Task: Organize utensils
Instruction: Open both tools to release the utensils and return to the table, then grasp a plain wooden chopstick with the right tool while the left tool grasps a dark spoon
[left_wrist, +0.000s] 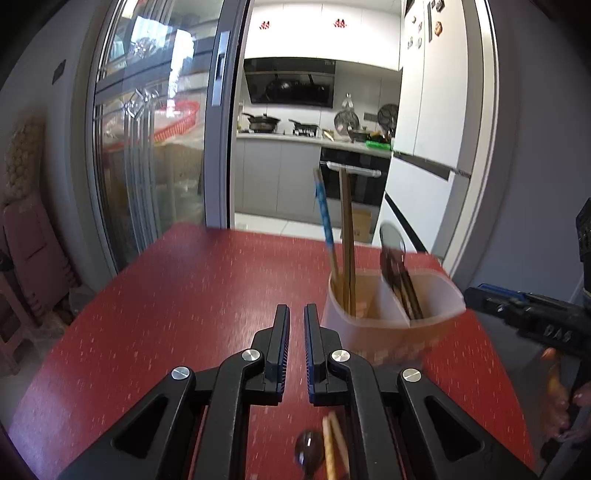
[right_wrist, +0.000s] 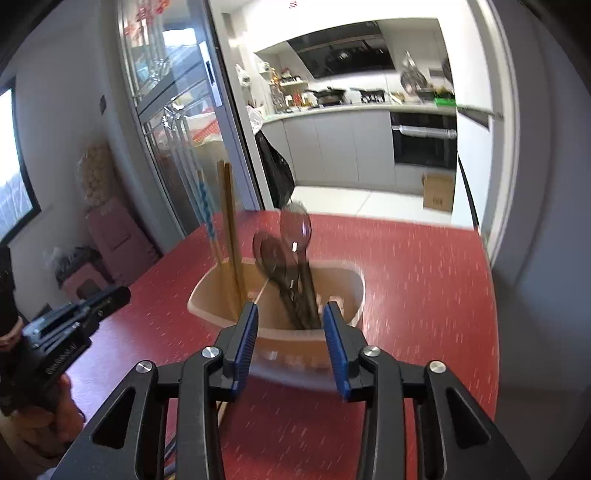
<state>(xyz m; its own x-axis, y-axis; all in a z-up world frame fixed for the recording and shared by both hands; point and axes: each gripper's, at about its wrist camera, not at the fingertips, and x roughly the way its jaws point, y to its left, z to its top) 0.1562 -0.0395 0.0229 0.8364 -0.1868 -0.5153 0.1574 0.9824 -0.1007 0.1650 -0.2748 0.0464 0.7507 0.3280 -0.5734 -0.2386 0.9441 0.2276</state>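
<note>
A pale two-compartment utensil holder (left_wrist: 391, 325) (right_wrist: 280, 332) stands on the red table (left_wrist: 184, 295). Its left compartment holds chopsticks (left_wrist: 345, 240) (right_wrist: 227, 221), one pair with a blue pattern. Its right compartment holds dark spoons (left_wrist: 397, 273) (right_wrist: 291, 266). My left gripper (left_wrist: 296, 314) hovers left of the holder, jaws nearly closed and empty. A wooden chopstick pair (left_wrist: 334, 446) and a dark spoon (left_wrist: 308, 448) lie on the table under it. My right gripper (right_wrist: 290, 314) is open, just in front of the holder, empty.
The table's far edge (left_wrist: 277, 232) faces an open kitchen doorway with a glass sliding door (left_wrist: 147, 147) on the left and a white fridge (left_wrist: 428, 129) on the right. The right gripper body (left_wrist: 528, 317) shows right of the holder.
</note>
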